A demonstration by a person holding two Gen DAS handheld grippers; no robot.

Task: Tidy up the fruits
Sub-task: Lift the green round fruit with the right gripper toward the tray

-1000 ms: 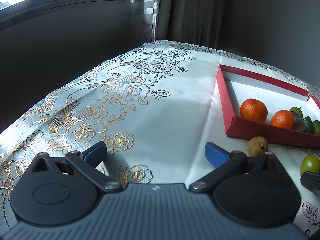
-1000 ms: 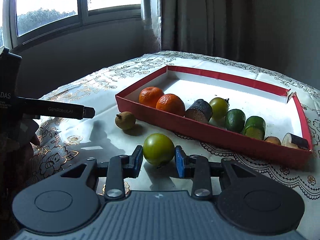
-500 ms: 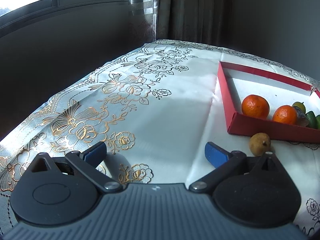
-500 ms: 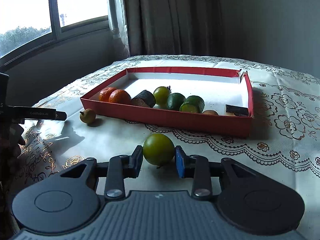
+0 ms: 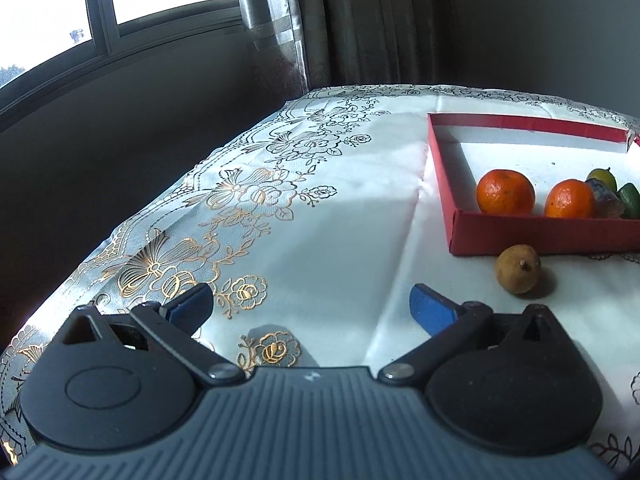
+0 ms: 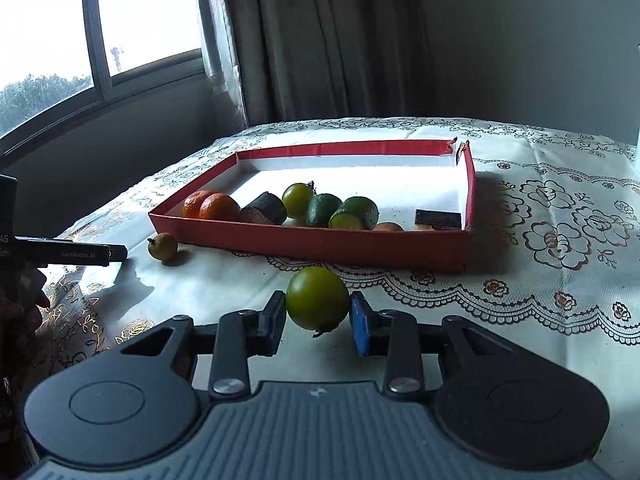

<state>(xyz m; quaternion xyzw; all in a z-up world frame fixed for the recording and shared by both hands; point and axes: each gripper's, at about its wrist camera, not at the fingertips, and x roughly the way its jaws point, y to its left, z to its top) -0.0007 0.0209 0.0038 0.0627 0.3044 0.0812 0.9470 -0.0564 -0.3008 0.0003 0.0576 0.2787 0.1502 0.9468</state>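
My right gripper is shut on a round green fruit, held in front of the near wall of the red tray. Inside the tray lie two oranges, a dark cut piece, a yellow-green fruit, two green limes and a dark bar. A small brownish-yellow fruit sits on the cloth just outside the tray's left corner. In the left wrist view that same small fruit lies ahead and right of my left gripper, which stands open over the cloth with nothing in it.
A white tablecloth with gold and black flower print covers the table; its edge falls off to the left. A window and curtain stand behind the table. The left gripper's arm and a hand show at the right wrist view's left edge.
The right gripper has swung rightward along the tray's front with the green fruit in it, so the tray now sits more centred. The left view has rolled slightly; the green fruit left its right edge.
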